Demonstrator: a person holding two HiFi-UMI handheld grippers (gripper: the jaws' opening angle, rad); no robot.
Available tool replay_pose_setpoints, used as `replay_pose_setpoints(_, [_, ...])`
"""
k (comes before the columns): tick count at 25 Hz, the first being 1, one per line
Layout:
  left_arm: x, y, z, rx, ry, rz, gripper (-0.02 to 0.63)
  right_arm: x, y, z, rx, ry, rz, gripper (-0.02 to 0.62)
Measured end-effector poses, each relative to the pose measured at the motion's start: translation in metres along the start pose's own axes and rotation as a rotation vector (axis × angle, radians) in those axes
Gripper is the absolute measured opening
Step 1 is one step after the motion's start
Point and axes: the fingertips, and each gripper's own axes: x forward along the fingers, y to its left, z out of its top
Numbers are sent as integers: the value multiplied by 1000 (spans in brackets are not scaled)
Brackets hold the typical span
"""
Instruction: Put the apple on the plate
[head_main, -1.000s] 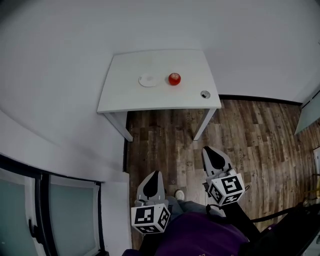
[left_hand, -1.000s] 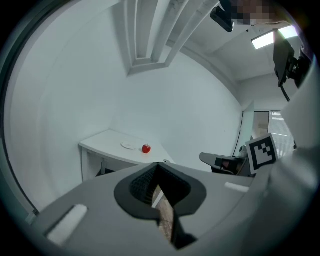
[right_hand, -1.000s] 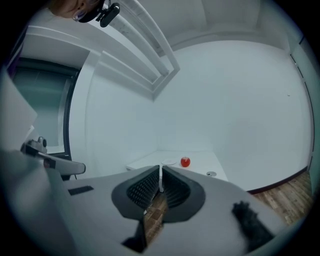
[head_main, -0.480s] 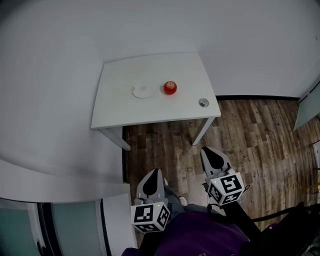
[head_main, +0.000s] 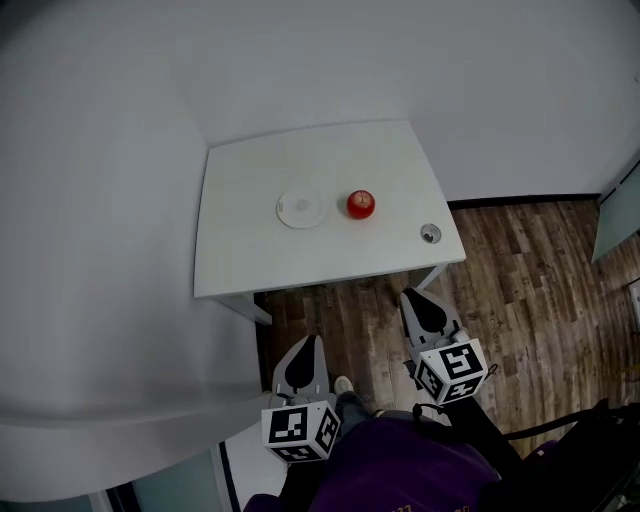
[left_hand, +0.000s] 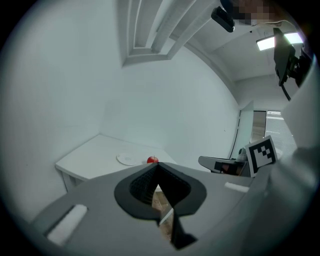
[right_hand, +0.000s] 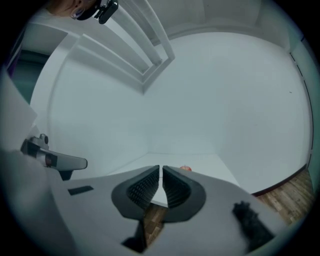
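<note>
A red apple sits on the white table, just right of a small white plate. Both grippers hang over the wooden floor, short of the table's near edge and well apart from the apple. My left gripper is shut with nothing in it; in its own view the apple and plate lie beyond its tips. My right gripper is also shut and empty. The apple peeks over its right jaw in the right gripper view, just past the tips.
A small round grey object lies near the table's front right corner. White walls stand behind and left of the table. Wooden floor stretches to the right. The person's foot shows between the grippers.
The table, apple and plate have come nearer and lower in the head view as the person and both grippers moved toward the table. Both grippers stay shut.
</note>
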Motion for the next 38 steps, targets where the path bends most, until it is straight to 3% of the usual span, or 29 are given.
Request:
replay_pose_setpoints(7, [31, 40, 12, -3, 16, -16, 5, 48, 1, 5, 3, 12, -35, 12])
replay_pose_setpoints(17, [80, 57, 13, -32, 55, -1, 5, 101, -29, 4, 4, 47, -50, 12])
replay_pose_setpoints(26, [160, 60, 42, -20, 37, 17, 5, 172, -78, 19, 5, 78, 1, 12])
replay_pose_setpoints(32, [197, 63, 53, -24, 36, 48, 5, 211, -96, 13, 2, 142, 82, 14])
replay_pose_setpoints(38, [220, 68, 55, -30, 41, 79, 5, 239, -103, -1, -19, 209, 154, 68])
